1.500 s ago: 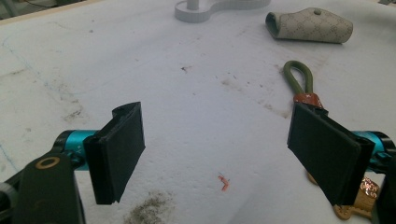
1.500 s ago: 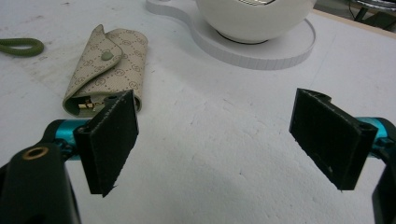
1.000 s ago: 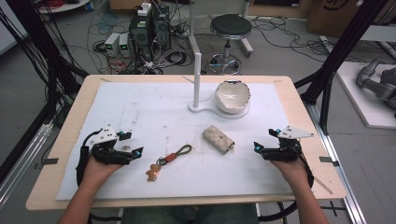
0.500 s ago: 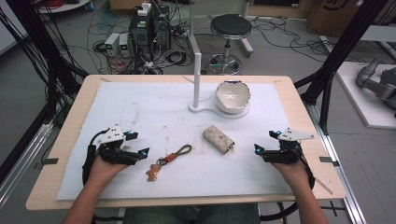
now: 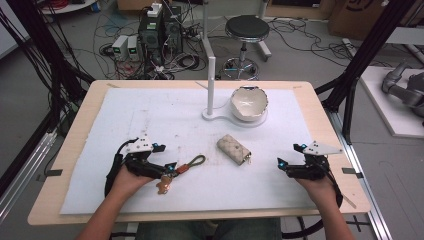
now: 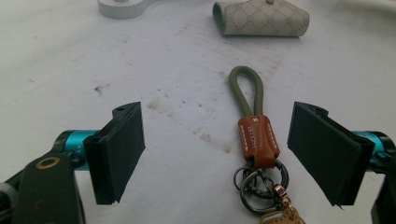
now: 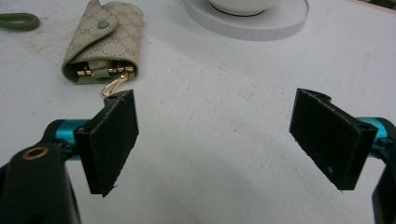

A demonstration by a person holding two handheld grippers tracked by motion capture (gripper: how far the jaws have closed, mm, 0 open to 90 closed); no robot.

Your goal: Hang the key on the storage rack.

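Observation:
A keychain (image 5: 186, 166) with an olive cord loop, a brown leather tab and metal rings lies on the white mat. My left gripper (image 5: 165, 169) is open right at its ring end; in the left gripper view the keychain (image 6: 254, 140) lies between the two jaws, nearer the right one, untouched. A beige patterned key pouch (image 5: 233, 148) rests mid-table, its gold clip showing at the open end (image 7: 100, 44). My right gripper (image 5: 284, 165) stands open to the pouch's right, with bare mat between its jaws.
A white bowl (image 5: 248, 102) sits on the round base of a white stand (image 5: 211, 90) at the back centre. The white mat (image 5: 150, 115) covers most of the wooden table, with bare room at the back left.
My left gripper has moved right along the mat up to the keychain's ring end. The right gripper has barely shifted.

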